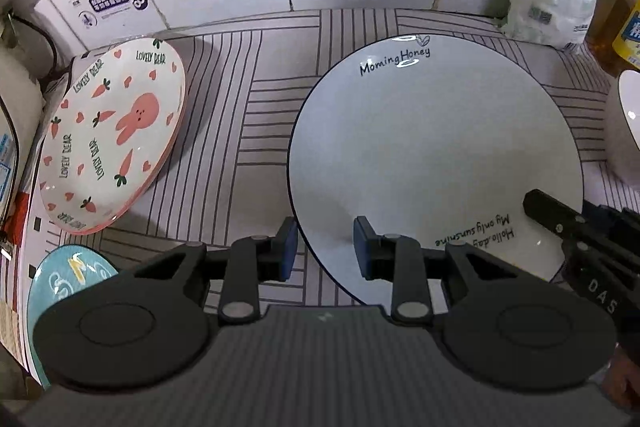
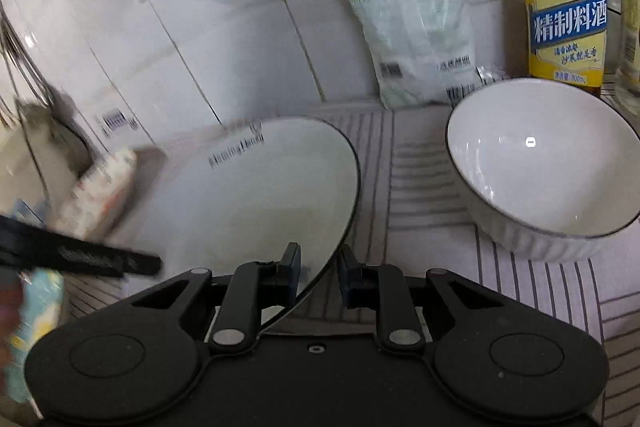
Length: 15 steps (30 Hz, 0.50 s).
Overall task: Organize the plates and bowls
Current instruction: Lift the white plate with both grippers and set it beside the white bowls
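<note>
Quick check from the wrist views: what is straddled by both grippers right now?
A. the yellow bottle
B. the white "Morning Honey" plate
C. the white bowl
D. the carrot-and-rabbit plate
B: the white plate has its rim between the left gripper jaws and the right gripper jaws.

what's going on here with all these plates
A person with a handheld gripper in each hand is sorting dishes on a striped counter mat. Both grippers straddle the rim of the big white plate, the left gripper at its near-left edge and the right gripper at its right edge. A rabbit-pattern plate leans at the left, a blue plate sits below it, and a white bowl stands to the right.
</note>
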Tool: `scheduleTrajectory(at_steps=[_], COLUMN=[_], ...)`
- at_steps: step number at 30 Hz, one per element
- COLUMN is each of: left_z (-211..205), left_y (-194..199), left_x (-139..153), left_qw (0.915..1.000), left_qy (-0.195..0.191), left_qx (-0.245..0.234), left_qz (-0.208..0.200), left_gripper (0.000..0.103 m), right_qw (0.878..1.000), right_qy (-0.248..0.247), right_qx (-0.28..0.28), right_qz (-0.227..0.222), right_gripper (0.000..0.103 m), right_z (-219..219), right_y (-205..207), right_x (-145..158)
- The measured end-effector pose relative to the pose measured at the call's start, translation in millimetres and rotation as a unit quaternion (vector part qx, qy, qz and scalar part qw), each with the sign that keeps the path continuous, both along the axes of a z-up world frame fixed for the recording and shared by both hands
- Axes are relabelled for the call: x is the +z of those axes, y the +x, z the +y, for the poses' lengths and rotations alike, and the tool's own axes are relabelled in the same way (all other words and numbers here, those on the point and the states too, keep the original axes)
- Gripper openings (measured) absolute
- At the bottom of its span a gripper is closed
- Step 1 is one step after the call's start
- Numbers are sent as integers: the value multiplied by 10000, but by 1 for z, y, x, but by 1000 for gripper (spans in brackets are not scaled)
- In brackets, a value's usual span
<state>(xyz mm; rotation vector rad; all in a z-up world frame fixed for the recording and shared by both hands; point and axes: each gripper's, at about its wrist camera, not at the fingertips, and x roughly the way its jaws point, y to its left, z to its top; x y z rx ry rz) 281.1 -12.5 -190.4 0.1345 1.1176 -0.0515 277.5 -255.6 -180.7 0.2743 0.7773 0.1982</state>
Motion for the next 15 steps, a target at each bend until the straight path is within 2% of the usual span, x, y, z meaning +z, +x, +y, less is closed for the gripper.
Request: scheduleTrajectory(at_steps=[4, 8, 11, 13, 15], left_z=[-3, -4, -5, -5, -4], left_y=[-2, -14, -28, -38, -47], left_x=[1, 11, 21, 28, 34], left_qw=[10000, 9999, 9998, 9998, 9998], left_qy=[21, -149, -189, -212, -206], left_qx=[-2, 11, -10, -38, -58], left_qz=[35, 31, 9, -30, -31], left_gripper=[29, 31, 35, 41, 41], right_qw=[9999, 9993, 9990, 9990, 9982], right_qy=[66, -347, -437, -440, -541], right_qx=[-106, -35, 9, 98, 159], right_qz=[80, 136, 30, -75, -191], right_gripper=[28, 30, 36, 43, 49], right_z=[-1, 11, 14, 14, 15], right_y=[0, -9, -23, -35, -45], right_x=[1, 11, 22, 31, 41])
